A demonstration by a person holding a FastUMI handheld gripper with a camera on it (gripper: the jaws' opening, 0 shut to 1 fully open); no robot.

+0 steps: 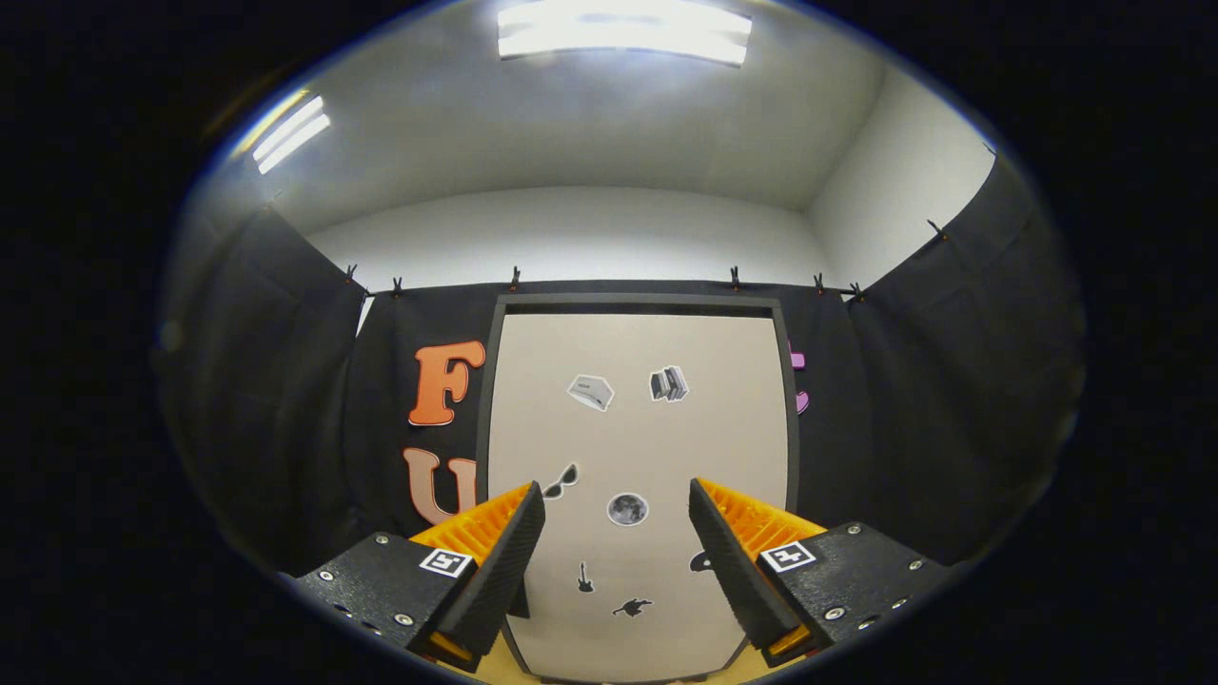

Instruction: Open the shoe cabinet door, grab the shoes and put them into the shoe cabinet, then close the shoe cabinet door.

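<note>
Two fingers [495, 561] of the gripper [617, 561] were seen spread wide apart, nothing held between them and nothing touched. Black ribbed pads faced inward, orange bodies behind them, a small square marker on each black base. The shoe cabinet door [638, 457] was seen straight ahead, beyond the fingers, closed flat inside its dark frame [491, 400]. The door panel was pale beige and covered with small stickers: a round grey sticker [627, 509] was seen in the gap between the fingertips, a sunglasses sticker [561, 481] just beside the left fingertip, a guitar sticker [585, 577] nearer, lower between the fingers, and two box-like stickers [591, 391] farther up the door. Black cloth [933, 400] was hung to the left and right of the cabinet, clipped along its top edge. White wall and ceiling lights [623, 30] were seen above.
</note>
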